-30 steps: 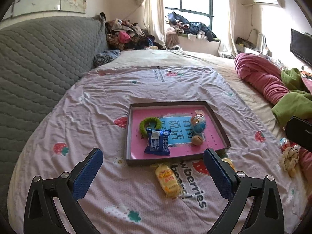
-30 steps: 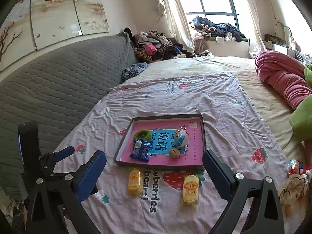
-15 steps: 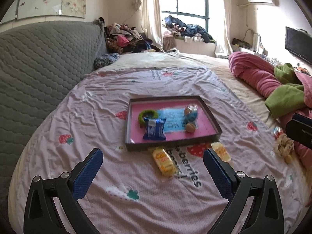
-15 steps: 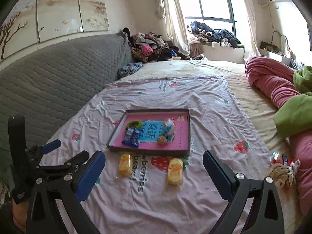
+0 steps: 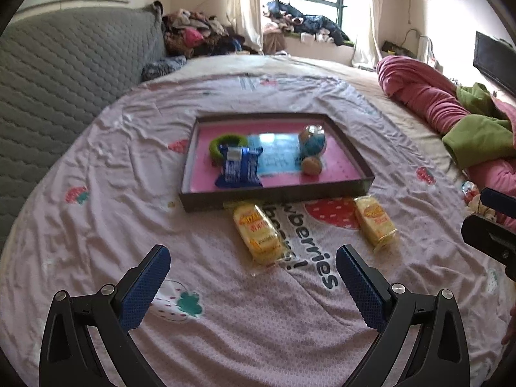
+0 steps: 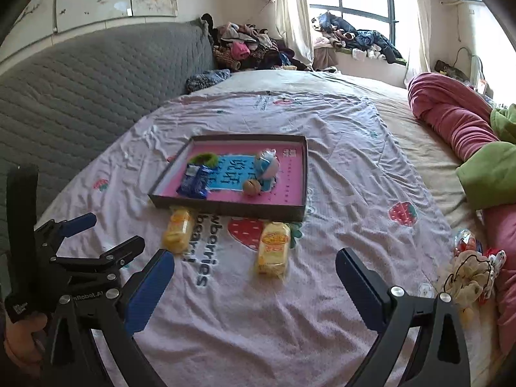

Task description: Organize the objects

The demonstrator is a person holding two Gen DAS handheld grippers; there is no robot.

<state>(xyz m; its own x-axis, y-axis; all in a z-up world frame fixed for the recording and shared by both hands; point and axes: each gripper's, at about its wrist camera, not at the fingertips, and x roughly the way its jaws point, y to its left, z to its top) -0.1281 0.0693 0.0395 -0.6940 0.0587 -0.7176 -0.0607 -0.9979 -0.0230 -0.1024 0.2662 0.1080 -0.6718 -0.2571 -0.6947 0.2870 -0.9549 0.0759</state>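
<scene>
While both grippers hang over the bedspread with nothing between their fingers, I read the job as partly done. Centre of the left wrist view: the tray already holds four things, a green ring, a blue snack packet lying partly over that ring, a blue-and-white ball and a small brown ball just below it. Left to move, in my judgement, are two yellow snack packs lying on the cloth just outside the tray's near wall: the left yellow pack, whose far end touches or nearly touches the wall, and the right yellow pack, near the tray's lower right corner. Left gripper: jaws spread wide, empty, lower part of frame, left pack just above the gap. Right gripper: jaws likewise wide apart, empty, right pack just above the gap. Lower right of the right wrist view: a loose heap of small items at the bedspread's edge; cannot tell whether these belong to the task. No pack is held yet.
</scene>
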